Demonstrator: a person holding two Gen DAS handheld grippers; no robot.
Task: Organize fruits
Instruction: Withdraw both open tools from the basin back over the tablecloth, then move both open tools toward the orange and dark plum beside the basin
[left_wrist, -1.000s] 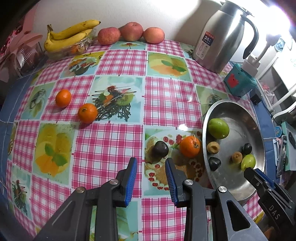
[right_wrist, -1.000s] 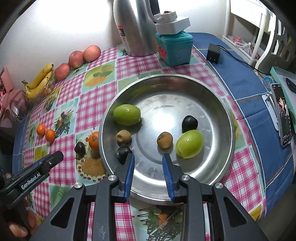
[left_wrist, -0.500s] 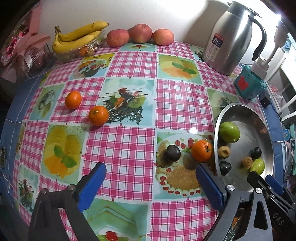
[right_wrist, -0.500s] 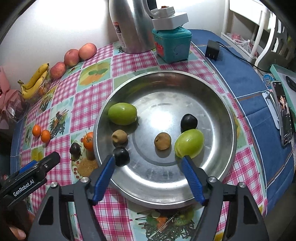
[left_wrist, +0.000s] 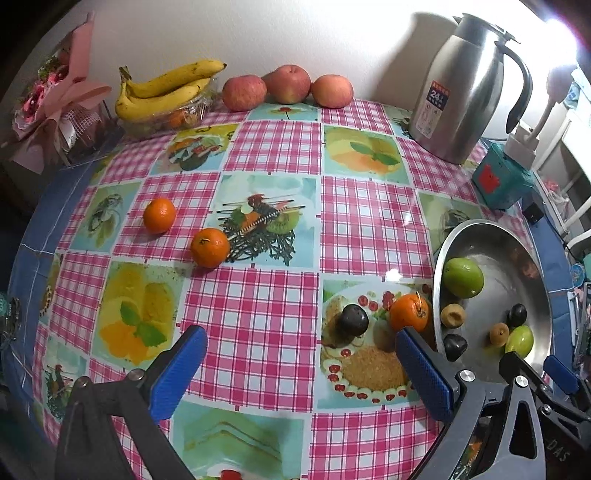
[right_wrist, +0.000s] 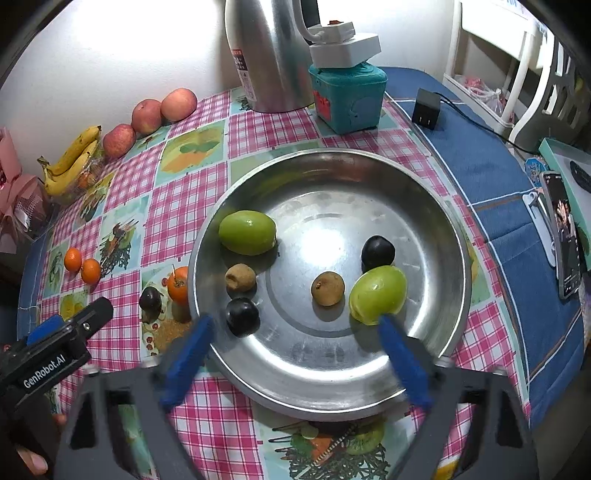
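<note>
Just ahead of the left claw (left_wrist: 299, 365), a little to the right of its centreline, a dark plum (left_wrist: 354, 319) sits on the surface (left_wrist: 251, 317), with an orange (left_wrist: 409, 312) just beyond it, touching or nearly touching the rim of the steel basin (left_wrist: 437, 266). This claw is spread wide and holds nothing. The right claw (right_wrist: 295, 354) is likewise spread wide and empty, hovering over the near edge of the basin, where two green fruits, two brown ones and two dark plums lie apart from one another.

The step in hand looks like picking up the plum with the left claw. To do it well, shift the claw rightward until the plum lies midway between the fingers, come down low enough that the pads meet its widest part, and close gently, since a small round fruit can roll or squirt out. Approach from the plum's left side so the right finger does not knock the orange. Two more oranges (left_wrist: 209, 246) lie well ahead and to the left, for later trips.
</note>
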